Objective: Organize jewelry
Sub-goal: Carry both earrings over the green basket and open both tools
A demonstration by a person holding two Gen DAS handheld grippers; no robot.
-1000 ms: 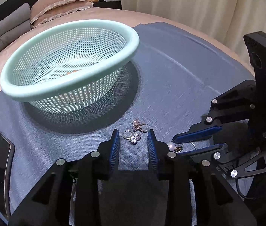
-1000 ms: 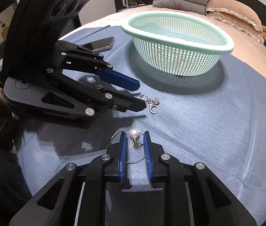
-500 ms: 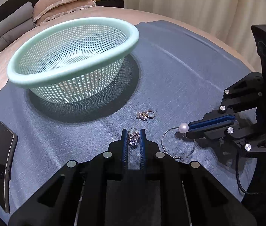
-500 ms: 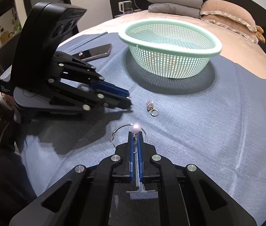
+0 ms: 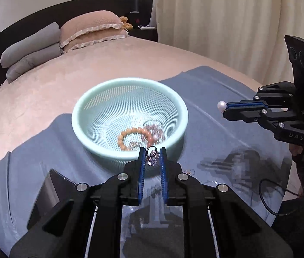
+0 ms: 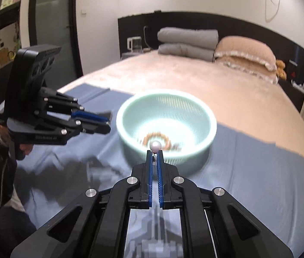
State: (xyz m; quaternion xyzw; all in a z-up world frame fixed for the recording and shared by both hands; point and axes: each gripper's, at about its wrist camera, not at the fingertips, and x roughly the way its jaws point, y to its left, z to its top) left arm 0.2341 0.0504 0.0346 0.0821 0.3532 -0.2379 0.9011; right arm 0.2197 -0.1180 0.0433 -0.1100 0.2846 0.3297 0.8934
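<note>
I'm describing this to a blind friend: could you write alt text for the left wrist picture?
Two black fingers with blue pads pinch a sparkly ring above a mint-green basket that holds a bead bracelet and other jewelry. The basket sits on a blue cloth on a bed. At right, a second handheld gripper holds a pearl.

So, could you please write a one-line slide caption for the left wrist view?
Left tongs grip a crystal ring above the mint basket of jewelry; right tongs carry a pearl hoop.
</note>
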